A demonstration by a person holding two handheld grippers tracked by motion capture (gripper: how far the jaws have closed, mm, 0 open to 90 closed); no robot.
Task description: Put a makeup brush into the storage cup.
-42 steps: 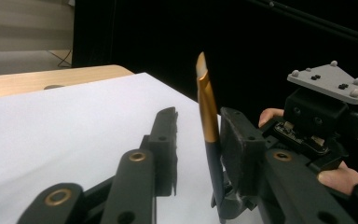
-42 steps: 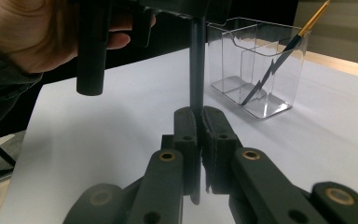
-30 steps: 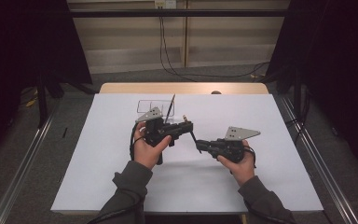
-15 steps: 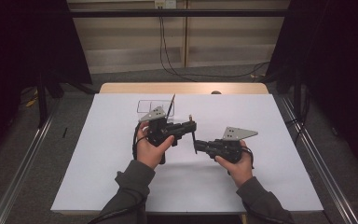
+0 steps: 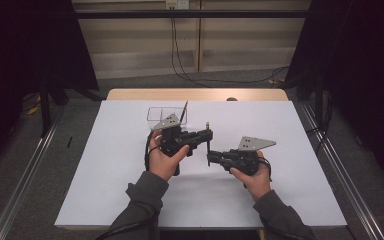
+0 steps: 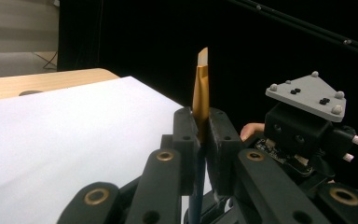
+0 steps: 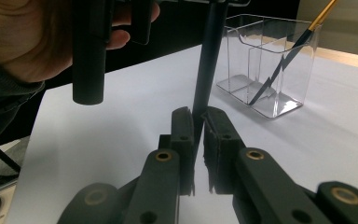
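A paintbrush [image 5: 208,147] with a dark handle, gold ferrule and flat tip [image 6: 201,88] stands upright above the white sheet at mid-table. My left gripper [image 5: 207,134] is shut on it just below the ferrule, its jaws [image 6: 204,121] clamped on both sides. My right gripper [image 5: 210,159] comes in from the right, and its jaws [image 7: 196,116] are closed on the thin lower end of the handle [image 7: 207,60]. Both hands sit close together near the table's middle.
A clear plastic holder [image 5: 167,116] with compartments stands behind the left hand and has a second brush [image 7: 284,60] leaning in it. White paper [image 5: 280,130] covers the table, with a wooden edge [image 5: 195,94] at the far side. Metal rails run along both sides.
Both hands have stayed nearly in place. The brush between the grippers has gone from slightly slanted to upright.
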